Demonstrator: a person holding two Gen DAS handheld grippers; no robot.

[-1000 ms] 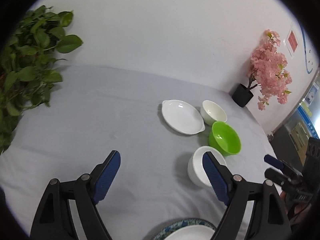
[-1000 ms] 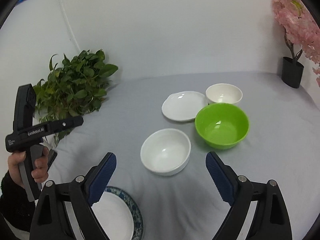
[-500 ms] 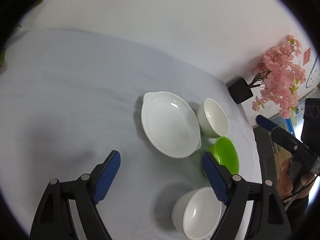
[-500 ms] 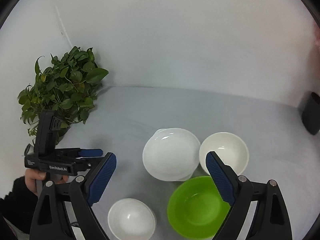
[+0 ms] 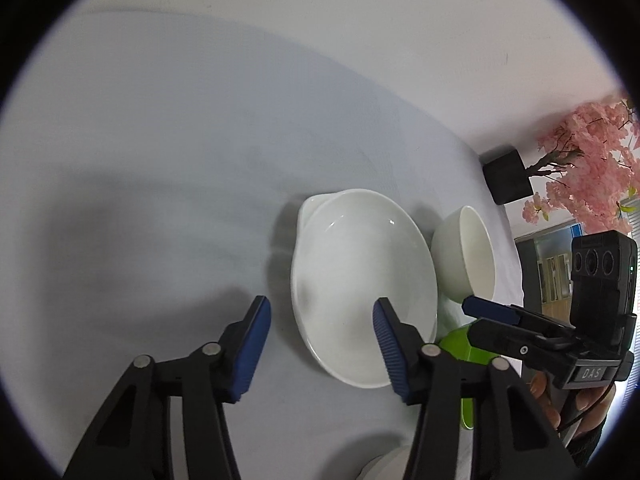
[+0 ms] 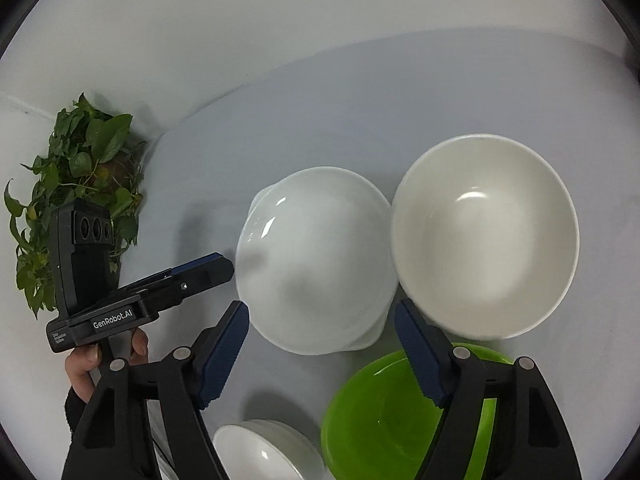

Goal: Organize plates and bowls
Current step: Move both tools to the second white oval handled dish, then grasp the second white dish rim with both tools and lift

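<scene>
A white eared plate (image 5: 360, 280) lies on the grey table; it also shows in the right wrist view (image 6: 312, 256). A cream bowl (image 6: 484, 236) stands right of it, also in the left wrist view (image 5: 464, 256). A green bowl (image 6: 392, 420) sits in front of them, and a smaller white bowl (image 6: 260, 452) at the bottom edge. My left gripper (image 5: 320, 332) is open, its jaws straddling the plate's near left rim. My right gripper (image 6: 320, 340) is open and empty, above the plate's near rim.
A leafy green plant (image 6: 76, 188) stands at the table's left. A pink blossom tree in a black pot (image 5: 508, 176) stands at the far right. The grey table (image 5: 160, 160) extends to the white wall.
Both grippers have moved forward and down toward the white plate. The blue-rimmed plate has left both views. Both stay open.
</scene>
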